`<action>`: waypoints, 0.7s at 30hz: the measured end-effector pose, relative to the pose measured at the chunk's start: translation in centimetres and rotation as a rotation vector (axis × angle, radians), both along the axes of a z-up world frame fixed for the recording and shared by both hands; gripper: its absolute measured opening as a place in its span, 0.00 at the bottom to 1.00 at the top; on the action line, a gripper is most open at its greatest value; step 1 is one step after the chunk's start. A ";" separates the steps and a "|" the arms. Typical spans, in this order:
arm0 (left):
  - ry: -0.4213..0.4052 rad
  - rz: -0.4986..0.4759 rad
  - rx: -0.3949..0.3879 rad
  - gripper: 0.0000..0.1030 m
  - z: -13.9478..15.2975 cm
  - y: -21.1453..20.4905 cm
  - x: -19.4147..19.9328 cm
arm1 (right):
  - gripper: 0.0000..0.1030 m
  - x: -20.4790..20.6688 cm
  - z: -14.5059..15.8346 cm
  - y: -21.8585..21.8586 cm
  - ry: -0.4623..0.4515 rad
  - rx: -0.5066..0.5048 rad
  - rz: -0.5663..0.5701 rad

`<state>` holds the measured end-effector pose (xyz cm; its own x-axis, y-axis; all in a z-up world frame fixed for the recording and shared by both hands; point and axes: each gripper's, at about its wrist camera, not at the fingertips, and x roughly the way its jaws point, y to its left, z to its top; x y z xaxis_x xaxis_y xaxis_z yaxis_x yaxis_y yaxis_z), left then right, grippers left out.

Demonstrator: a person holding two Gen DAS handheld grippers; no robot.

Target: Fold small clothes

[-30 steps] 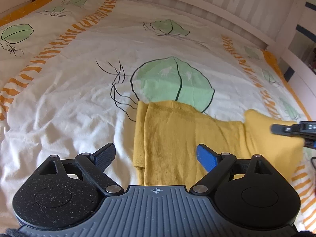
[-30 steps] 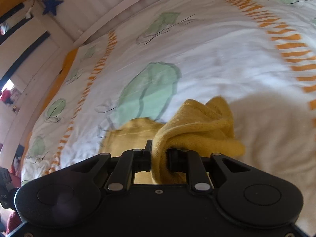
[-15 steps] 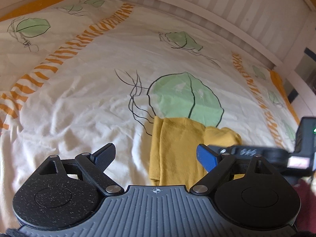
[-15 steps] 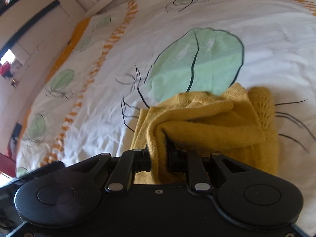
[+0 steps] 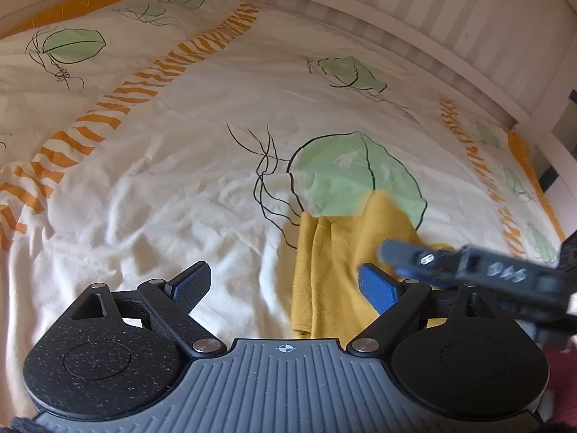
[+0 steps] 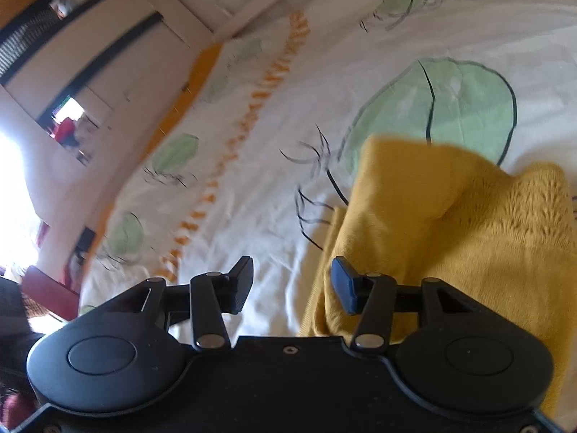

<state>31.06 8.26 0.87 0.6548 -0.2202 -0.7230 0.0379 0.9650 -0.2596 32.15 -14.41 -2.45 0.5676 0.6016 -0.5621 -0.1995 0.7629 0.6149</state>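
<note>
A mustard-yellow knit garment (image 5: 331,263) lies folded over on the bed cover, its near part rumpled (image 6: 450,223). My left gripper (image 5: 285,285) hovers open just in front of its left edge, nothing between the blue pads. My right gripper (image 6: 292,281) has its jaws opening; only white sheet shows between them, and the garment lies just beside the right-hand fingertip (image 6: 342,285). In the left wrist view the right gripper (image 5: 407,259) reaches in from the right over the garment, blurred.
The white bed cover (image 5: 162,187) has green leaf prints and orange striped bands. A white slatted bed rail (image 5: 432,25) runs along the far side. A pale cupboard (image 6: 72,72) and bright window light lie left of the bed.
The right gripper carried the garment's end leftward over the rest, then let go; its jaws have parted and the cloth dropped. The left gripper stayed open.
</note>
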 end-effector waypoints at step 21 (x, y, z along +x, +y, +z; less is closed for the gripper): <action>0.048 -0.045 0.008 0.86 -1.8 -1.0 0.7 | 0.65 -10.1 -1.9 5.0 -0.264 -0.384 0.267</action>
